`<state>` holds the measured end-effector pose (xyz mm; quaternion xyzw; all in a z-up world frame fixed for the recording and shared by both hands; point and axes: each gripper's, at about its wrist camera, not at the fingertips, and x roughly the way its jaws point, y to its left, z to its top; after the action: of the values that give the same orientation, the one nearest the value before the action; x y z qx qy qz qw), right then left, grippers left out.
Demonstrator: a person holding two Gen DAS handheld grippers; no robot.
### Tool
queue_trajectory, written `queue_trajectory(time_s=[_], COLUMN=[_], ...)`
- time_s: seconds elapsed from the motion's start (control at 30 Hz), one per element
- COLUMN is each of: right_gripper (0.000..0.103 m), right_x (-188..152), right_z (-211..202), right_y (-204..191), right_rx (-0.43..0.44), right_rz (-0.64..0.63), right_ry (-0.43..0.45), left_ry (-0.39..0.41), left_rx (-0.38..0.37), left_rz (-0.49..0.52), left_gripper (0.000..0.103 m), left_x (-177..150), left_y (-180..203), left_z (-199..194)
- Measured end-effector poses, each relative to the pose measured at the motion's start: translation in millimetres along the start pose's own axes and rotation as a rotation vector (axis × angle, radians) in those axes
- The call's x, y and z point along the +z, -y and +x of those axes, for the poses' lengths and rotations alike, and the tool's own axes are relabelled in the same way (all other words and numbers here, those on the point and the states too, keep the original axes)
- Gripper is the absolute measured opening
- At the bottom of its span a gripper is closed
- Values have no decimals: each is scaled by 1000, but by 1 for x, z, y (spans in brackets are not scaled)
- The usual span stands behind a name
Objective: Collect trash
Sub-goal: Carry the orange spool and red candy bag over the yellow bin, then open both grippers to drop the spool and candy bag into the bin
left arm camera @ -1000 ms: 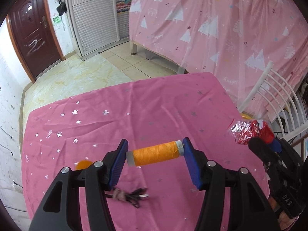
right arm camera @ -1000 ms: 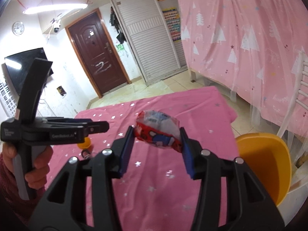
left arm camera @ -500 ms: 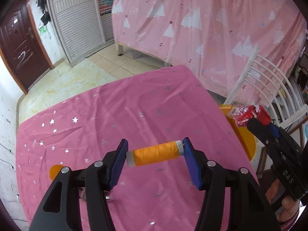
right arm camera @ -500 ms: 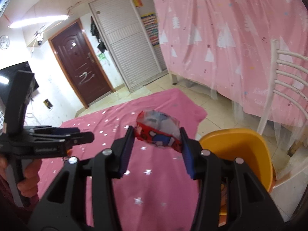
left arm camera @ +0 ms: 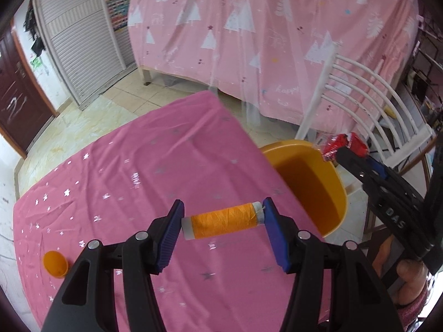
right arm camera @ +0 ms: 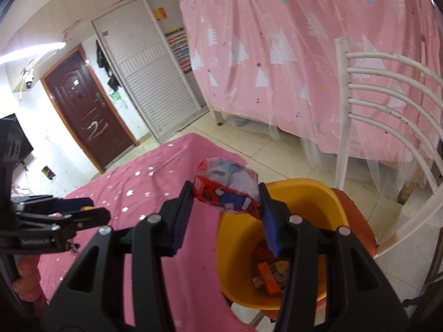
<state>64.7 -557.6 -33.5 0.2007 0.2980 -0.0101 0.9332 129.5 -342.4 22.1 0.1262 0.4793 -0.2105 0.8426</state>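
Left gripper: blue pads clamp an orange thread spool end to end, the spool lying crosswise between them, held in the air above the pink star-print tablecloth. Grip unchanged from a second ago. The view has slid sideways along the table: the table's far corner, then out at centre, now sits left of centre, and the yellow bin, not visible a second ago, shows just past the spool on the right.

Right gripper: blue pads press on a crumpled red-and-clear wrapper, same hold as before. It has travelled from over the cloth to the near rim of the bin; in the left wrist view the wrapper hangs over the bin's far rim.

Yellow bin: stands on an orange chair seat just beside the table edge. Inside, at the bottom, lie an orange block and other scraps, too small to name.

Small orange cup: on the cloth at the near left, well apart from both grippers. The dark tangled cord seen near it a second ago is out of frame.

White chair back: curved slats, behind the bin.

Pink tree-print drape: hangs beyond the chair.

Louvred white doors and a brown door: farthest, on the back wall.
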Motion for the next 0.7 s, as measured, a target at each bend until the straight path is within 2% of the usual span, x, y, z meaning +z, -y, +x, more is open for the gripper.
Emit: queue_trajectory(time_s=[0.13, 0.27, 0.4, 0.5, 0.57, 0.67, 0.7], right_gripper=[45, 45, 55, 67, 69, 70, 70], right_x=[-2, -7, -14, -19, -22, -22, -22], right_z=[7, 19, 33, 45, 49, 50, 50], right_y=[15, 28, 41, 53, 59, 68, 71], right_rx=[-7, -23, -44, -68, -89, -102, -101], right_rz=[27, 53, 74, 101, 103, 118, 125], right_ry=[-18, -52, -90, -121, -135, -135, -134], left_ry=[-2, -4, -25, -49, -57, -75, -73], left_rx=[-17, -80, -149, -187, -220, -262, -268], left_rz=[33, 38, 7, -25, -51, -75, -82], left_gripper=[52, 52, 52, 52, 54, 68, 69], left_x=[7, 21, 35, 44, 48, 51, 52], left_y=[24, 49, 65, 71, 73, 77, 78], left_z=[2, 4, 14, 26, 34, 45, 47])
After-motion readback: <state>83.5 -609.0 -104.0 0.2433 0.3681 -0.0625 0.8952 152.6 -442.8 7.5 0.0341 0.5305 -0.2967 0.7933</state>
